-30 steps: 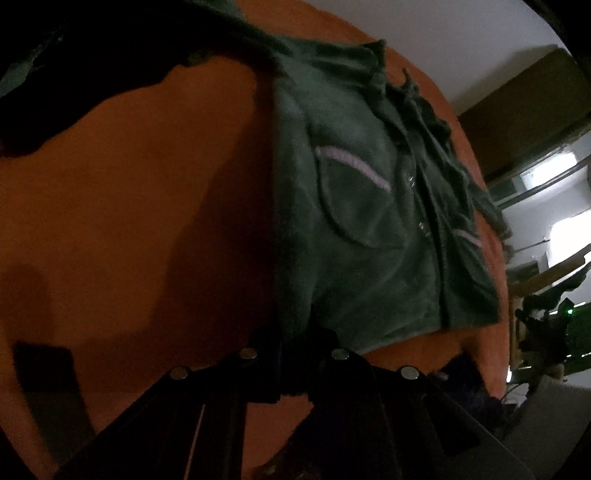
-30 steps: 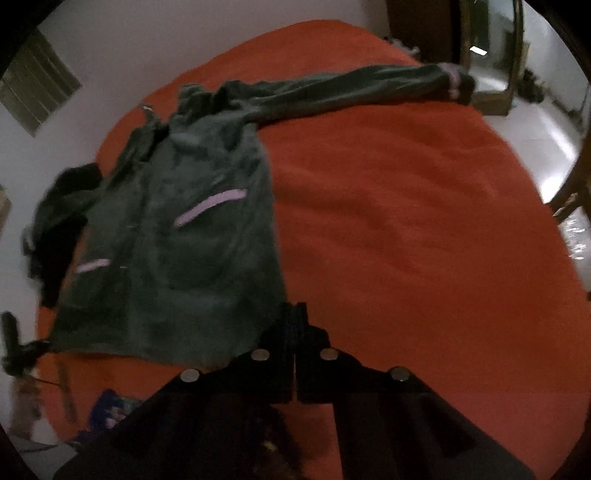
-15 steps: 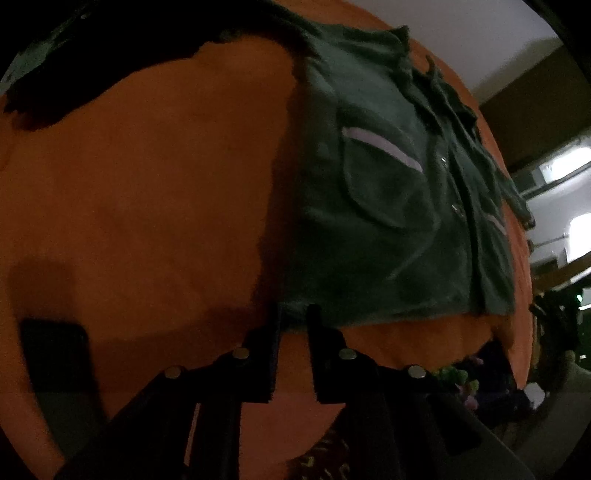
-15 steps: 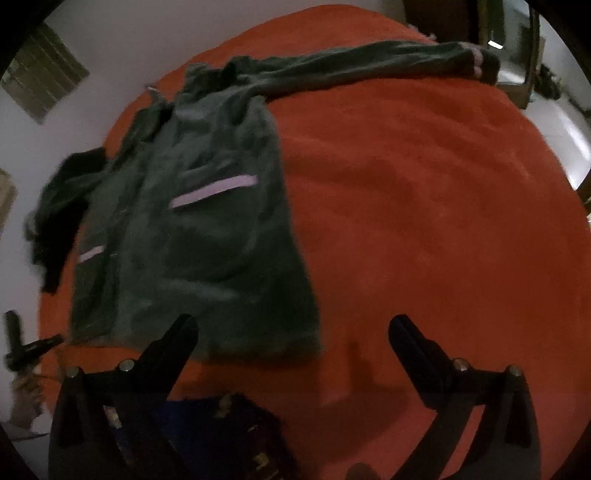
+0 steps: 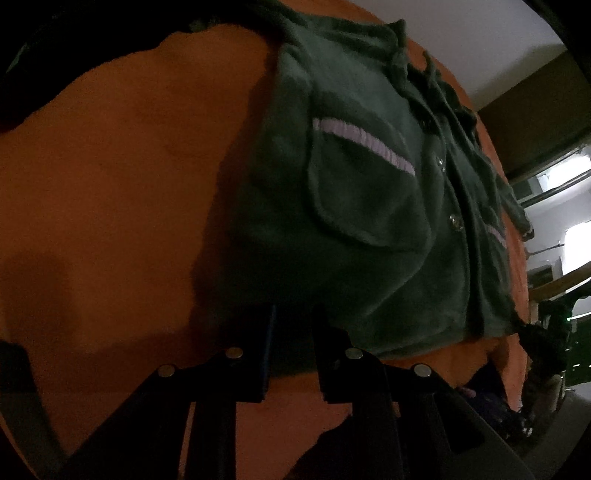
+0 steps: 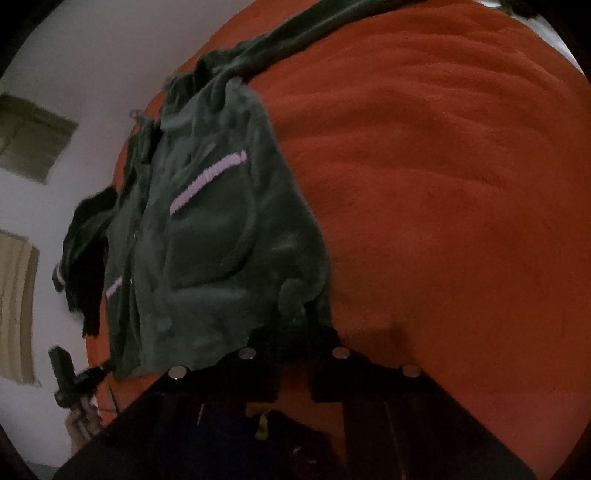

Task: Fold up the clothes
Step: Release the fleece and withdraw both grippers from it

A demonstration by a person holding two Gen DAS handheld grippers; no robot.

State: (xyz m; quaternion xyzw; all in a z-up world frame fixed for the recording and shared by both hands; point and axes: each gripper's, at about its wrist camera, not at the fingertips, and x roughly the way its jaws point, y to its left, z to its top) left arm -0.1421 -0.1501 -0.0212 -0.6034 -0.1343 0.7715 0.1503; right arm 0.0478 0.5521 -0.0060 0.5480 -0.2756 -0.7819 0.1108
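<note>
Left gripper [image 5: 291,321] is seen at the near hem of the green jacket [image 5: 369,221], at its left corner. A gap is visible between the fingers [image 5: 264,332]. Hem fabric appears to lie in that gap, but the corner is in deep shadow, so whether the pads press on it cannot be told.

The jacket is laid flat and face up on the orange bedspread [image 5: 129,184], buttoned front uppermost, collar at the far end. Two chest pockets with pale lilac trim [image 5: 362,142] are seen to either side of the button line. One sleeve [image 6: 295,33] is stretched away from the shoulder across the bedspread; the other sleeve [image 6: 70,258] is bunched at the opposite edge of the jacket. No fold is seen in body or sleeves.

Right gripper [image 6: 293,328] is seen at the opposite near corner of the jacket hem. Its jaws are closing, and a bunched lump of hem fabric [image 6: 295,295] is gathered right at the fingertips, so the corner is judged to be pinched.

Progress, as judged: early stage. Spreading is done; hem corners are being taken up. Sleeves remain to be folded in and the body to be folded over.
</note>
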